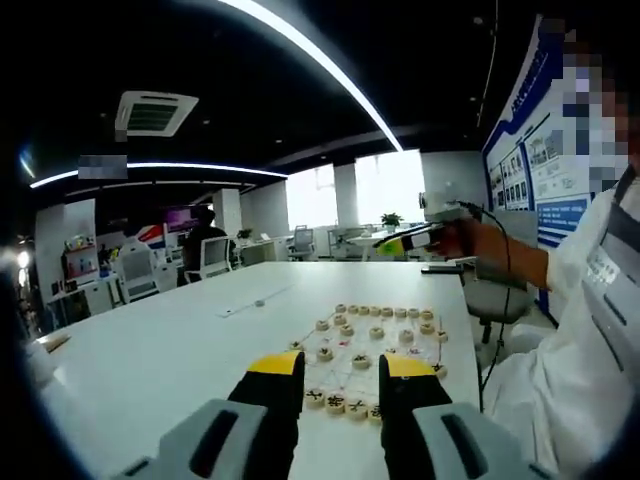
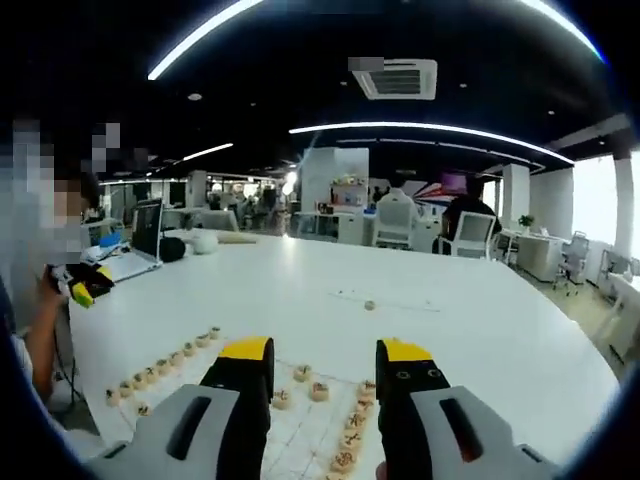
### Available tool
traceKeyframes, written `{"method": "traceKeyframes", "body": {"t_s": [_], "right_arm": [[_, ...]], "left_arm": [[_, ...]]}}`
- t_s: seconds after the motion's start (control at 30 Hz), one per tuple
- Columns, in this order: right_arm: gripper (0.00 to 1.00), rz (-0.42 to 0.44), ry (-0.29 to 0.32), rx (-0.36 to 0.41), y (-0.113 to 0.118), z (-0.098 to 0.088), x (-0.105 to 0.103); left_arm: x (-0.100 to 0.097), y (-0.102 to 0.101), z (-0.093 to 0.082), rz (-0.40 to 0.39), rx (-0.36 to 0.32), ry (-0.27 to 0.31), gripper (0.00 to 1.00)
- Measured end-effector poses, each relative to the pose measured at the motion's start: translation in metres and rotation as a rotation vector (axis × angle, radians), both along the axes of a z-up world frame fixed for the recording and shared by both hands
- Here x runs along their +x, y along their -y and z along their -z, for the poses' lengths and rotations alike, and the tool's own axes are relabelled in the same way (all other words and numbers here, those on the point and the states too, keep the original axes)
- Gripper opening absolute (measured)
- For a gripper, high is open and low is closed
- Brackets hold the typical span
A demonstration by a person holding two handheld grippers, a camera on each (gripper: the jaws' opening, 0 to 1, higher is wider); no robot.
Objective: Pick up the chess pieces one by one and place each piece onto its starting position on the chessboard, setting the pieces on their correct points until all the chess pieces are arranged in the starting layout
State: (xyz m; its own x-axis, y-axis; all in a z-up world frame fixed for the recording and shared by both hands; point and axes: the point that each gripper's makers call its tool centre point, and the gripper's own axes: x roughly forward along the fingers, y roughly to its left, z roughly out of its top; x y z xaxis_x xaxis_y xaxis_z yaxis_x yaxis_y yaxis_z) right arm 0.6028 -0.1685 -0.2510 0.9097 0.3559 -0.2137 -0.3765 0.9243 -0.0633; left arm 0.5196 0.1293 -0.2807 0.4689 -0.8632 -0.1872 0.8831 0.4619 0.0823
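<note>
Holding both the left tongs [image 1: 340, 368] and right tongs [image 2: 316, 360] parted and empty above the chessboard [image 1: 392, 345] on the white counter [image 1: 180, 340], we should pick one stray piece [image 2: 369, 305] out beyond the board, grip its rim squarely, then set it on its point.

The left gripper [image 1: 340, 375] hides the near edge of the chessboard [image 1: 385, 345] in the left gripper view; the right gripper [image 2: 315, 365] covers the board's middle in the right gripper view; markings on the chess pieces [image 1: 375, 333] are too small to read; a loose piece [image 2: 369, 305] on the desk [image 2: 480, 330] is too blurred to identify.
</note>
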Motion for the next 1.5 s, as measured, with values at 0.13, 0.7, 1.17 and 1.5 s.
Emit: {"method": "traceKeyframes", "body": {"t_s": [0.13, 0.7, 1.17, 1.5], "right_arm": [[0.41, -0.025, -0.022, -0.063, -0.014, 0.009, 0.037], [0.37, 0.107, -0.164, -0.119, -0.012, 0.093, 0.223], [0.35, 0.278, -0.167, -0.070, 0.007, 0.137, 0.319], [0.19, 0.281, -0.181, -0.132, -0.002, 0.144, 0.319]], "left_arm": [[0.001, -0.003, 0.000, -0.005, -0.002, -0.002, 0.32], [0.007, -0.008, 0.002, -0.016, -0.011, -0.011, 0.32], [0.006, -0.012, -0.003, -0.018, -0.021, 0.003, 0.32], [0.008, -0.014, -0.003, -0.020, -0.023, 0.007, 0.32]]}}
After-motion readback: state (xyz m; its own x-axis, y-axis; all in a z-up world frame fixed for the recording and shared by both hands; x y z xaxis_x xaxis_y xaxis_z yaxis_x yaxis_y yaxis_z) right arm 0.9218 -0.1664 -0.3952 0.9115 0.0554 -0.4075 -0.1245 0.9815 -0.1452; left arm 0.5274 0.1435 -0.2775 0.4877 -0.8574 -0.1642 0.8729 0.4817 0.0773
